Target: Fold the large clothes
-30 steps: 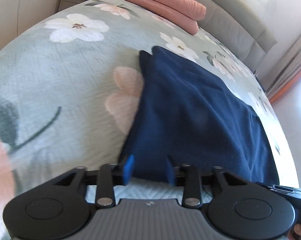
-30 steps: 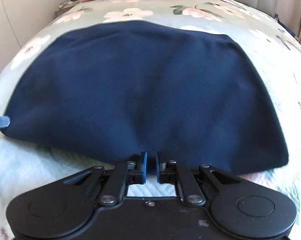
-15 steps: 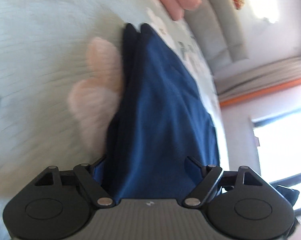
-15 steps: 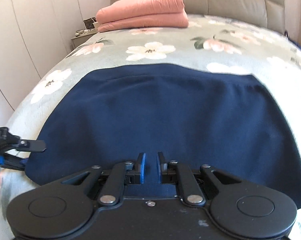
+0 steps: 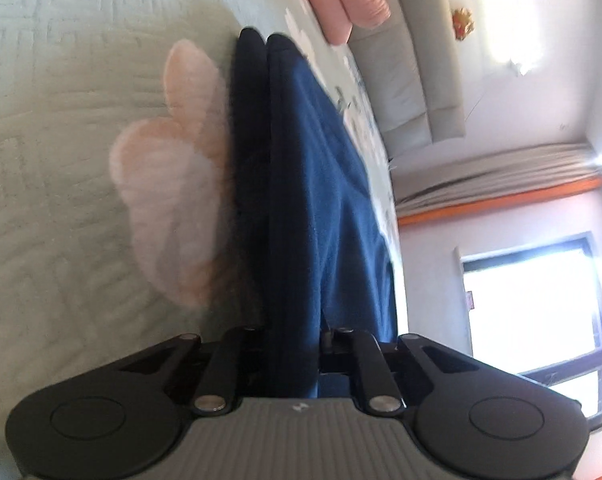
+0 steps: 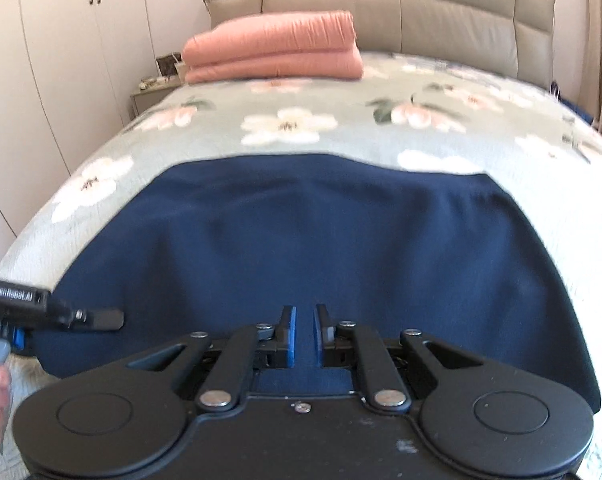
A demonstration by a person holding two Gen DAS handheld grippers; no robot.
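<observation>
A large navy blue garment [image 6: 321, 240] lies spread on the floral bedspread [image 6: 285, 120]. My right gripper [image 6: 304, 336] is shut on its near edge, with cloth between the blue pads. My left gripper [image 5: 293, 344] is rolled on its side and shut on the garment's left near corner [image 5: 301, 240], whose layers run away from it. The left gripper also shows at the left edge of the right wrist view [image 6: 61, 316], at the garment's corner.
Folded pink bedding [image 6: 273, 52] lies at the head of the bed by the padded headboard [image 6: 381, 16]. White wardrobes [image 6: 61, 60] and a nightstand [image 6: 149, 96] stand to the left. A window [image 5: 541, 320] and curtains are to the right.
My left gripper has rolled sideways, closed on the garment's corner and lifted it. My right gripper has risen with the near edge, so more of the bed shows.
</observation>
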